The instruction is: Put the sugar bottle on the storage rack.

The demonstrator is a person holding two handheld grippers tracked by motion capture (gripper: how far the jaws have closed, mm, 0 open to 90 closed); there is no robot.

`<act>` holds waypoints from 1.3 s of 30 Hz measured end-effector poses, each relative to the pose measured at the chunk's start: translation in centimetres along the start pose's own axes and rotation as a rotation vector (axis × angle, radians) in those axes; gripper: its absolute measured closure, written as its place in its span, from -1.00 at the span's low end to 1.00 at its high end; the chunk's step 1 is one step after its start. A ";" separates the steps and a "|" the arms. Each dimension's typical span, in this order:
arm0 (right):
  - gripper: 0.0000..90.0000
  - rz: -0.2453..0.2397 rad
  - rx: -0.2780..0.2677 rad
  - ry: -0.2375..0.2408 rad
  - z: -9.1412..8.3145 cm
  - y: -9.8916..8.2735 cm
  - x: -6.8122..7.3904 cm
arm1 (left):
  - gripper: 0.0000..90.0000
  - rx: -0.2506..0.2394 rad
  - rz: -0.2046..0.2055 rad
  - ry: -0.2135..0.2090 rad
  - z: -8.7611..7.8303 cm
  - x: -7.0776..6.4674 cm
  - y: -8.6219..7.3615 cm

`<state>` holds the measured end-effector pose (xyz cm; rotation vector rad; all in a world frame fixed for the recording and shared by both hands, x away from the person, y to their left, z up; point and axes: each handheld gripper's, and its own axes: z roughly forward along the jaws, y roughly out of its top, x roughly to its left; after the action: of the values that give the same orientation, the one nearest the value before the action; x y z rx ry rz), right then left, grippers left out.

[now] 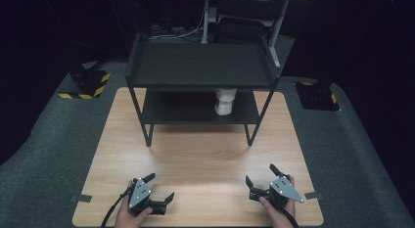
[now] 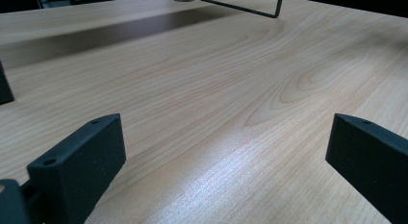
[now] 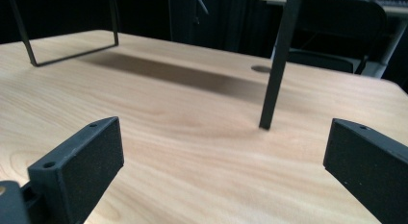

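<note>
A light wooden surface [image 1: 195, 159] carries a black metal shelf rack [image 1: 200, 66] at its far side, standing on thin legs. On the rack's lower shelf, toward the right, stands a small white container [image 1: 225, 101], partly hidden by the top shelf; what it is cannot be told from here.

At the near edge of the surface a person's hands hold two claws. The left claw [image 1: 159, 188] sits near the bottom left, gripped by the left hand [image 1: 132, 216], with a black cable [image 1: 111, 216] trailing off toward the edge. Its jaws stand wide apart with nothing between them; in the left gripper view only bare wood grain lies between the two black jaws, and a leg frame of the rack shows far ahead.

The right claw [image 1: 260, 176] sits near the bottom right, held by the right hand [image 1: 279, 208]. Its jaws are also spread wide and hold nothing. In the right gripper view a rack leg [image 3: 276, 65] stands on the wood ahead between the jaws, well apart from them.

Both claws are far from the rack and the container
</note>
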<state>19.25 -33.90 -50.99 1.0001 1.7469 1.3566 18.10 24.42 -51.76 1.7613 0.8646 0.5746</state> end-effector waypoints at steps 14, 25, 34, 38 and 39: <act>-1.00 -0.023 0.070 -0.017 0.1 -0.9 0.1 | -0.99 0.000 -0.001 -0.002 0.0 0.0 0.0; -1.00 0.015 0.097 -0.002 0.1 -1.0 -0.5 | -0.99 0.005 0.001 -0.006 0.1 0.1 0.1; -1.00 0.034 0.093 0.007 0.1 -1.1 -0.8 | -0.99 -0.002 0.005 -0.004 0.0 0.0 0.0; -1.00 0.041 0.094 0.010 0.2 -1.1 -0.8 | -0.99 -0.009 0.007 -0.003 -0.1 -0.1 -0.2; -1.00 0.041 0.094 0.010 0.2 -1.1 -0.8 | -0.99 -0.009 0.007 -0.003 -0.1 -0.1 -0.2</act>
<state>19.66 -34.72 -52.01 1.0870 1.8208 1.3171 17.94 24.45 -51.89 1.7578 0.8528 0.5791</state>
